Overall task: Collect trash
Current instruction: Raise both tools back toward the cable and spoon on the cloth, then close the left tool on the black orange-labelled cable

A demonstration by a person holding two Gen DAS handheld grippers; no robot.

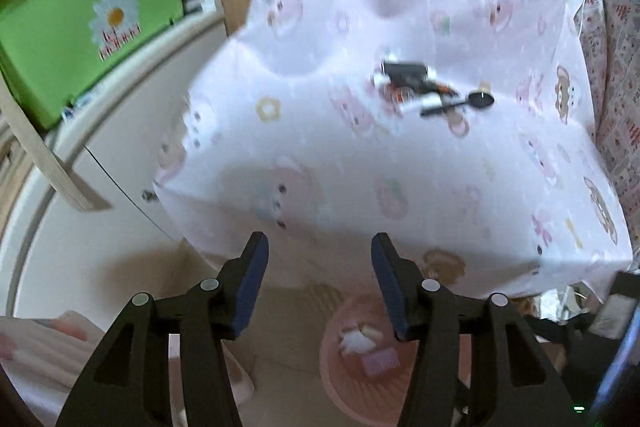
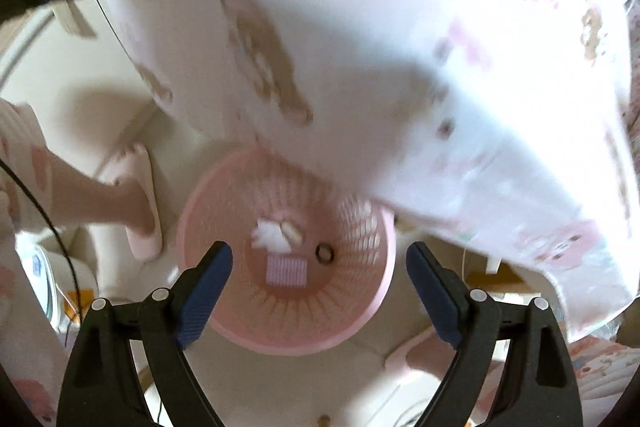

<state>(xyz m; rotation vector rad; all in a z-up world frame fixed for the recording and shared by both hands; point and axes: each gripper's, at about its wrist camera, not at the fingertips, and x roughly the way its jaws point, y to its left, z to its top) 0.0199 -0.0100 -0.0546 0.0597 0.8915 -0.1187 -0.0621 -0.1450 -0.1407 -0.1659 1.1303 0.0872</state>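
A pink round basket [image 2: 360, 323] stands on the floor below the table edge. In it lie crumpled white paper [image 2: 270, 233], a pink ridged wrapper [image 2: 286, 269] and a small dark ring [image 2: 325, 253]. My right gripper [image 2: 320, 291] is open and empty above the basket. My left gripper [image 1: 318, 283] is open and empty, off the near edge of the table. The basket also shows in the left wrist view [image 1: 340, 383]. On the pink cartoon tablecloth [image 1: 360, 167] lies a pile of black and white trash [image 1: 408, 81] with a black spoon [image 1: 468, 105].
A green bin with a daisy print [image 1: 80, 15] stands on a white cabinet at the left. The person's slippered foot [image 2: 140, 203] is on the floor left of the basket. A patterned box [image 1: 616, 67] stands at the table's right.
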